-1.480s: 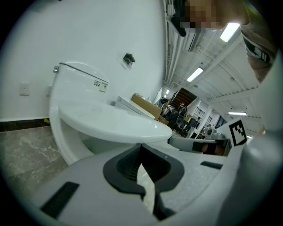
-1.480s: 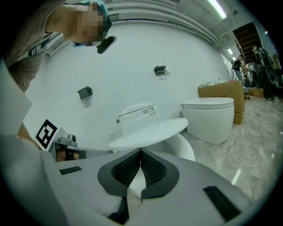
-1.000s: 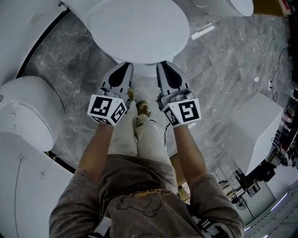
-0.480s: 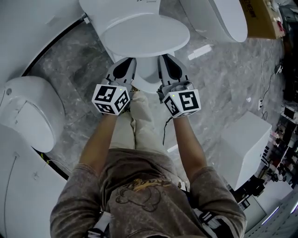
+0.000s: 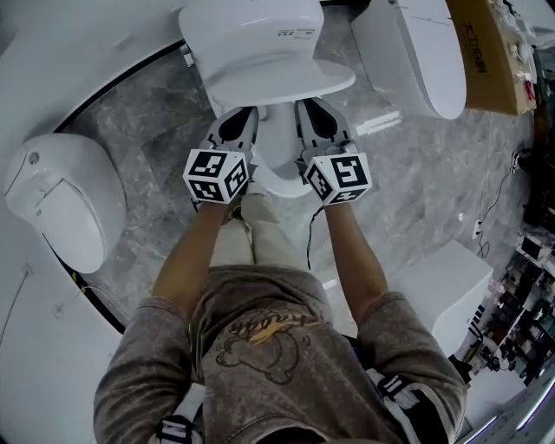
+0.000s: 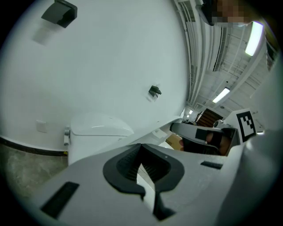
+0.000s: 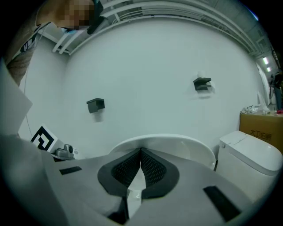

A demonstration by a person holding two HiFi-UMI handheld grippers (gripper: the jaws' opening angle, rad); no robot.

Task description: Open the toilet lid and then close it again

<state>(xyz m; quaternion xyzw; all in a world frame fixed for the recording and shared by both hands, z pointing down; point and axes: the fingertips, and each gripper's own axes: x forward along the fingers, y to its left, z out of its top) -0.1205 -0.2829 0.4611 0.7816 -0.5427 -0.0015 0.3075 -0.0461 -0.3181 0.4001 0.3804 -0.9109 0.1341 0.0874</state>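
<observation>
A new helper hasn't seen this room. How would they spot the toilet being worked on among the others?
On the grey marble floor stand three white toilets. The one meant is the middle toilet, straight ahead of the person. Unlike its neighbours, whose lids lie shut, its lid is tilted up, with the left gripper and right gripper at its front edge.
</observation>
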